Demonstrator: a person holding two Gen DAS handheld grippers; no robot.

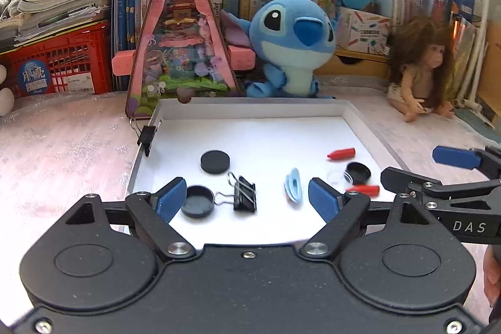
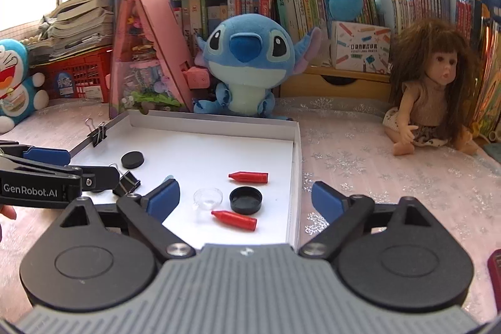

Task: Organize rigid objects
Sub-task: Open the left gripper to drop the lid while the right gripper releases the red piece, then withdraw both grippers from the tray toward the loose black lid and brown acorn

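Note:
A white shallow tray (image 1: 250,110) (image 2: 216,122) holds small objects. In the left wrist view I see a black disc (image 1: 214,161), a dark round cap (image 1: 198,205), a black binder clip (image 1: 244,193), a light blue piece (image 1: 293,185), two red crayon-like caps (image 1: 341,153) (image 1: 363,189) and a black lid (image 1: 358,172). The right wrist view shows the red caps (image 2: 249,177) (image 2: 235,219), black lid (image 2: 245,200) and a clear small cup (image 2: 208,198). My left gripper (image 1: 247,202) is open and empty over the tray's near edge. My right gripper (image 2: 245,197) is open and empty above the lid.
Another binder clip (image 1: 146,136) (image 2: 97,132) is clipped on the tray's left rim. A blue plush (image 1: 291,46) (image 2: 247,68), a pink triangular toy house (image 1: 180,43), a doll (image 2: 438,86), red baskets and books stand behind the tray on a pink cloth.

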